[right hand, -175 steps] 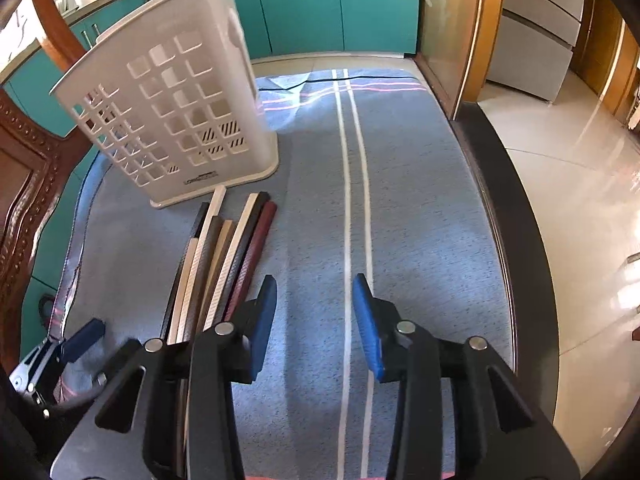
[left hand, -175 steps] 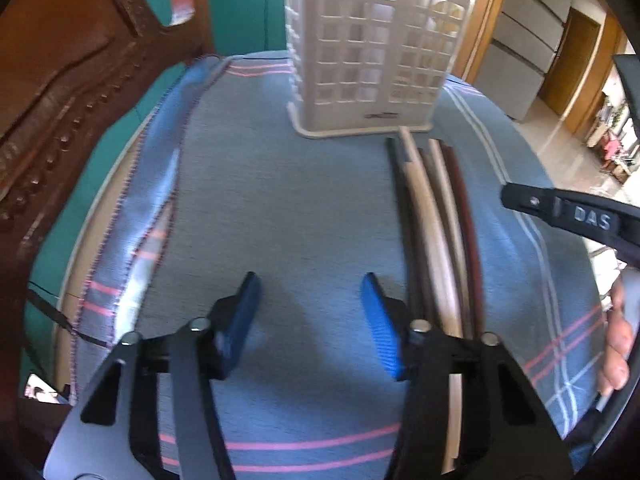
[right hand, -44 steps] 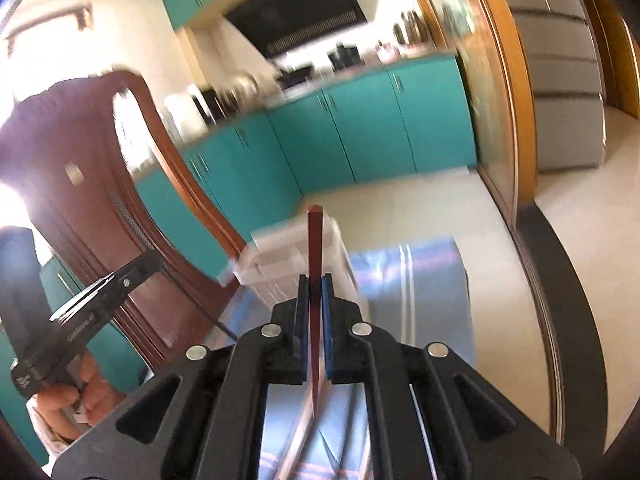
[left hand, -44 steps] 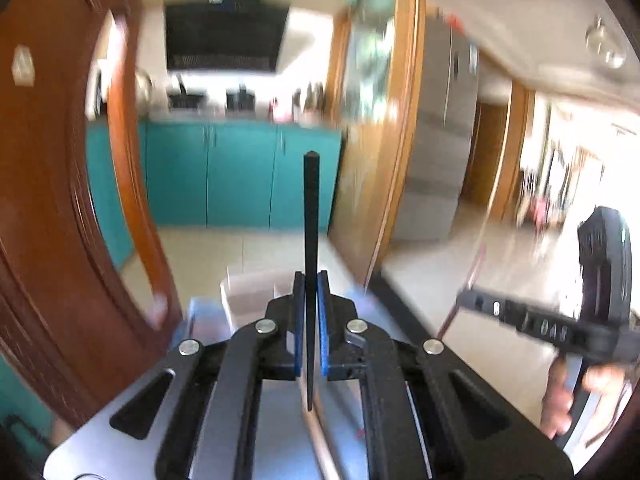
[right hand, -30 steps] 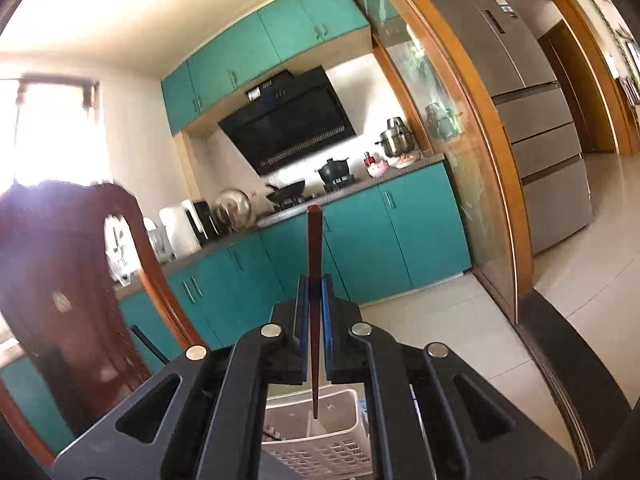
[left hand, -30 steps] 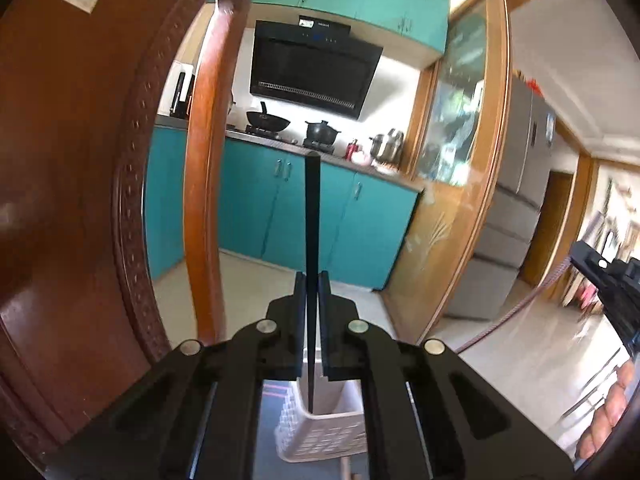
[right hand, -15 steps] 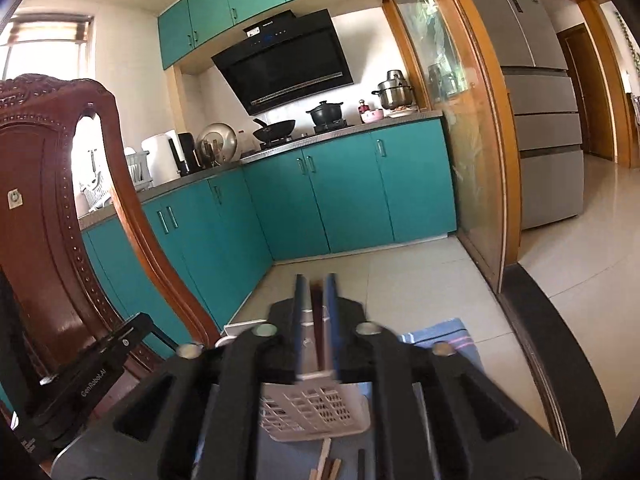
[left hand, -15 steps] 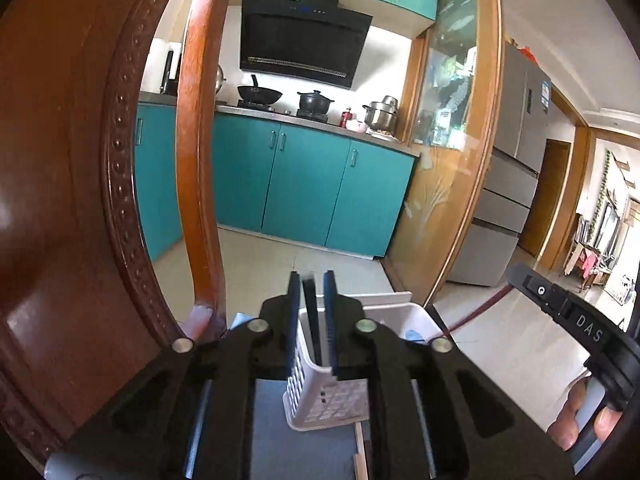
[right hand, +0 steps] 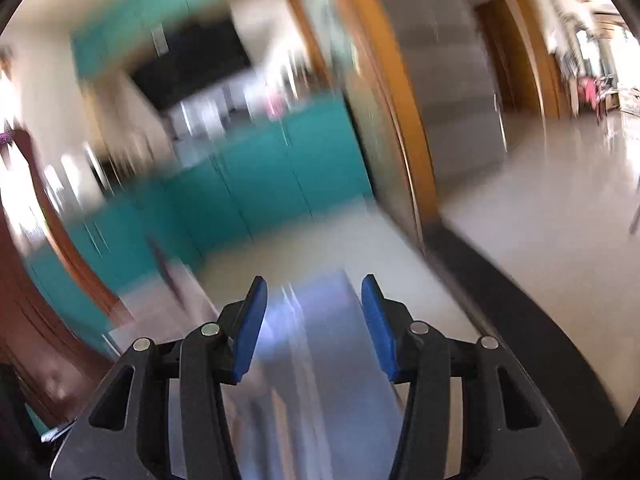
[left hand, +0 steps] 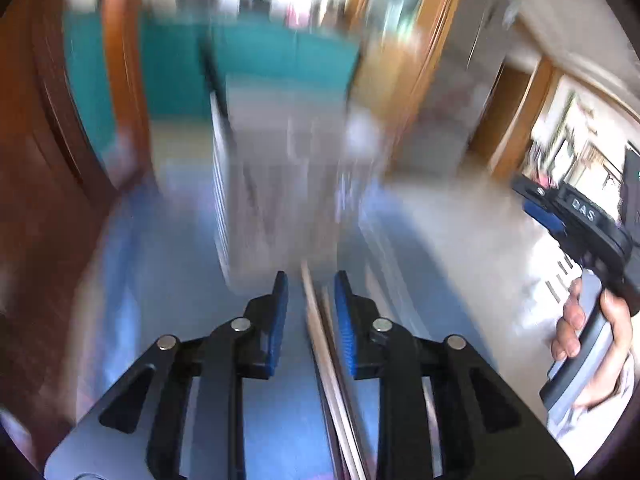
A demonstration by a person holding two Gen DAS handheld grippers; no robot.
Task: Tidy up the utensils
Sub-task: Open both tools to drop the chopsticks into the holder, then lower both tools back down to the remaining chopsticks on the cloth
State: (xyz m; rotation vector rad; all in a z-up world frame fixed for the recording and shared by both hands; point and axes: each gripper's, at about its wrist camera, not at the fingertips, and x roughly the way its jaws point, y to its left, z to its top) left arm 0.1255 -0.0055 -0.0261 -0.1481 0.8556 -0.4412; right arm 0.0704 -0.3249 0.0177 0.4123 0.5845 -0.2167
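Observation:
Both views are blurred by fast motion. My left gripper (left hand: 308, 308) is open and empty, low over the blue cloth, with the remaining chopsticks (left hand: 324, 344) lying on the cloth beneath the gap between its pads. The white lattice utensil basket (left hand: 280, 184) stands just ahead of it, with a dark stick (left hand: 214, 80) rising from its left side. My right gripper (right hand: 314, 320) is open and empty above the cloth; it also shows in the left wrist view (left hand: 576, 224), held in a hand at the right. A blurred dark stick (right hand: 166, 268) shows at left in the right wrist view.
A carved wooden chair back (left hand: 48, 168) rises at the left. The table's dark edge (right hand: 520, 300) runs along the right. Teal cabinets (right hand: 256, 188) and tiled floor (right hand: 560, 208) lie beyond.
Both grippers have opened and let go of their chopsticks over the basket. Both now swing down toward the cloth and the remaining chopsticks.

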